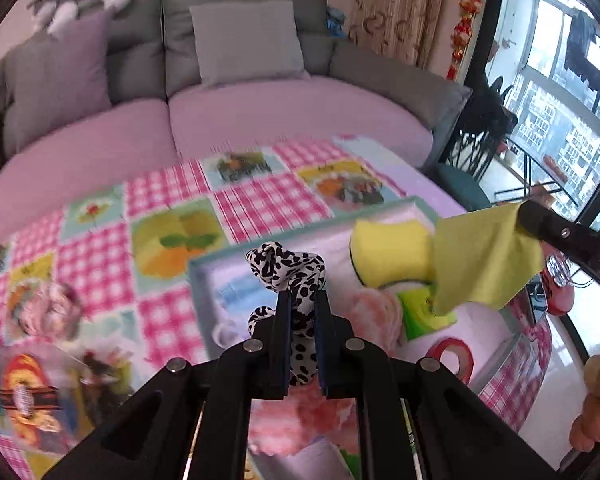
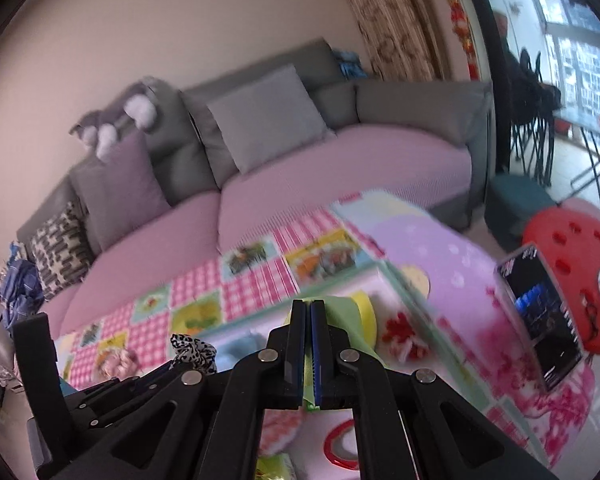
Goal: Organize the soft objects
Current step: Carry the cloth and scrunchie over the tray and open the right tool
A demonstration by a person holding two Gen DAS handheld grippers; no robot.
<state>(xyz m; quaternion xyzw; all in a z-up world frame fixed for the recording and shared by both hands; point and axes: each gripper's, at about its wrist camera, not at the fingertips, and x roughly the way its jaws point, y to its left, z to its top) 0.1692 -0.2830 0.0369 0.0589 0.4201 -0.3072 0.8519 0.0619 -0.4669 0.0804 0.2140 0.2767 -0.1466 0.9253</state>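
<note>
My left gripper [image 1: 302, 300] is shut on a black-and-white spotted scrunchie [image 1: 286, 266], held above a shallow teal-rimmed tray [image 1: 198, 276] on the table. My right gripper [image 2: 309, 312] is shut on a yellow-green cloth [image 2: 340, 312]. In the left wrist view that cloth [image 1: 484, 256] hangs from the right gripper's fingers [image 1: 540, 220] over the tray's right side. A yellow sponge [image 1: 392, 252] lies in the tray behind the cloth. The scrunchie [image 2: 192, 352] and the left gripper's arm also show at the lower left of the right wrist view.
The table carries a pink checked cloth [image 1: 172, 200] with picture squares. A red tape ring [image 1: 452, 354] and a green packet [image 1: 424, 312] lie near the tray. Behind stands a grey sofa with pink seat covers [image 1: 284, 108] and cushions. A red stool [image 2: 568, 248] and a dark box [image 2: 540, 312] sit right.
</note>
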